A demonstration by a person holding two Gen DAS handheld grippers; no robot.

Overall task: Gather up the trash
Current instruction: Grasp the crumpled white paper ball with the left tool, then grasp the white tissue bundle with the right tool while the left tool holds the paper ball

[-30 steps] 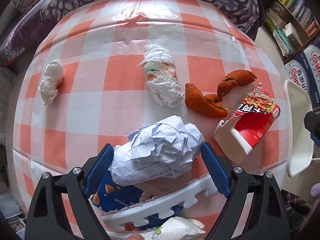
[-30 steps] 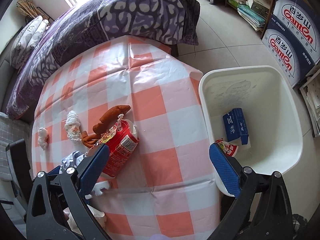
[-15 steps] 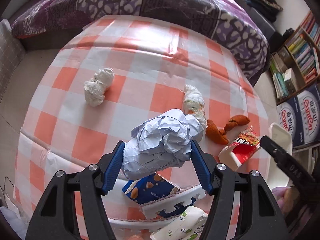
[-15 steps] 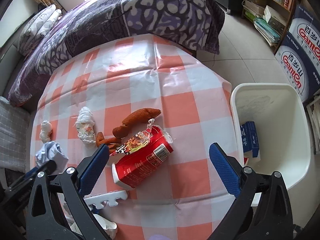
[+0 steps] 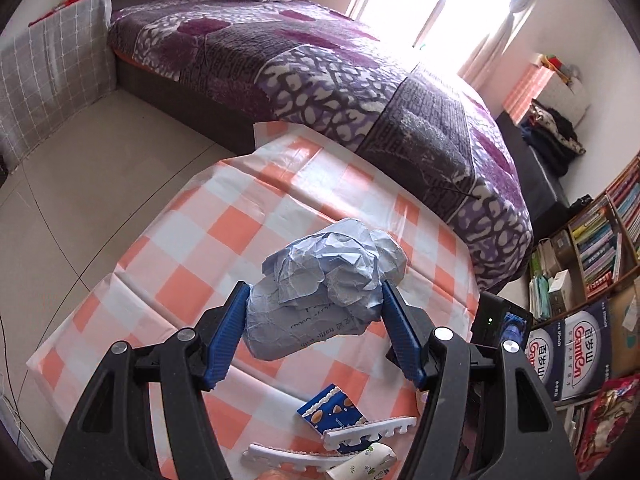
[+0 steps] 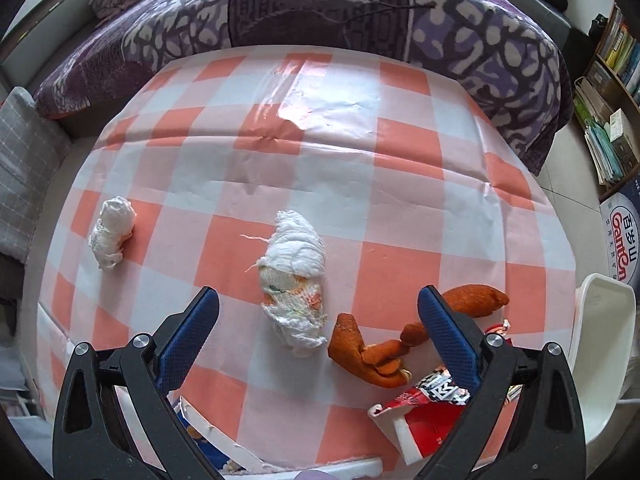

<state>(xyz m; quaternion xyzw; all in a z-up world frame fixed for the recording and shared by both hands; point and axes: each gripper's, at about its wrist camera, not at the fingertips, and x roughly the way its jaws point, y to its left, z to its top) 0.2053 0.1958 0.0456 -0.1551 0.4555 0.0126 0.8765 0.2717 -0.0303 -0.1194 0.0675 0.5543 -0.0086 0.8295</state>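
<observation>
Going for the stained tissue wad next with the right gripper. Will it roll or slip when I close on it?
The tissue wad looks soft and crumpled, so it should squash rather than slip. Its elongated, flattened shape makes rolling unlikely. Probably very light.

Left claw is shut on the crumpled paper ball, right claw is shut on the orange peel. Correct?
Not quite. The right claw is open and holds nothing; the orange peel lies on the checked tablecloth between its fingers, as the right wrist view shows. The left claw is indeed shut on the crumpled paper ball.
</observation>
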